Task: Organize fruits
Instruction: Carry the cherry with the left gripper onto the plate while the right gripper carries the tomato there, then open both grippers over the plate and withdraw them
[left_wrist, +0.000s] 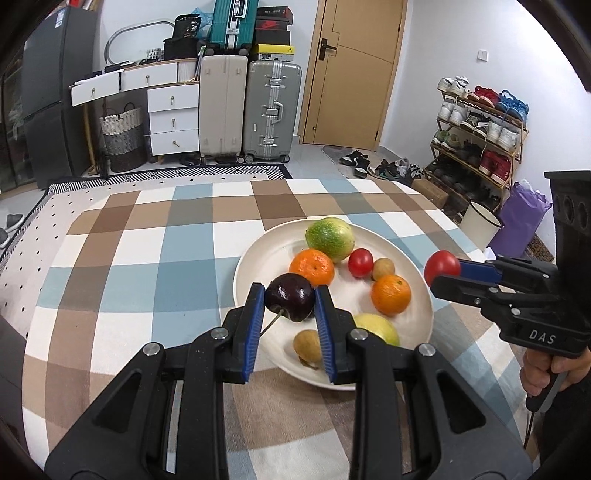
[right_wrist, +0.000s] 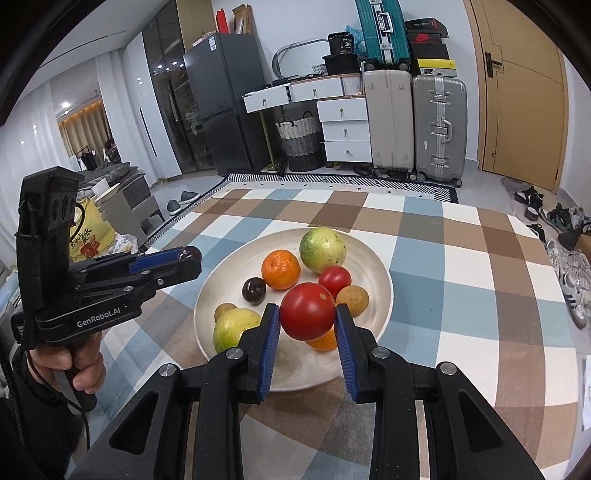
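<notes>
Left gripper (left_wrist: 290, 301) clamped on a dark cherry (left_wrist: 290, 297), held above the near rim of the white plate (left_wrist: 258, 254); right gripper (right_wrist: 306, 317) clamped on a red tomato (right_wrist: 307, 311), also over the plate — remaining fruit sits on it: two oranges, green fruits, a second tomato (right_wrist: 334, 281); checked tablecloth (left_wrist: 147, 258) underneath.

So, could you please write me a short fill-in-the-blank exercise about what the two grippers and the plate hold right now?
1. The left gripper is shut on a dark ____ with a thin stem.
2. The right gripper grips a red ____ between its blue pads.
3. The white plate holds ____ oranges.
4. The plate rests on a ____ cloth of brown, blue and white squares.

Missing words: cherry; tomato; two; checkered
</notes>
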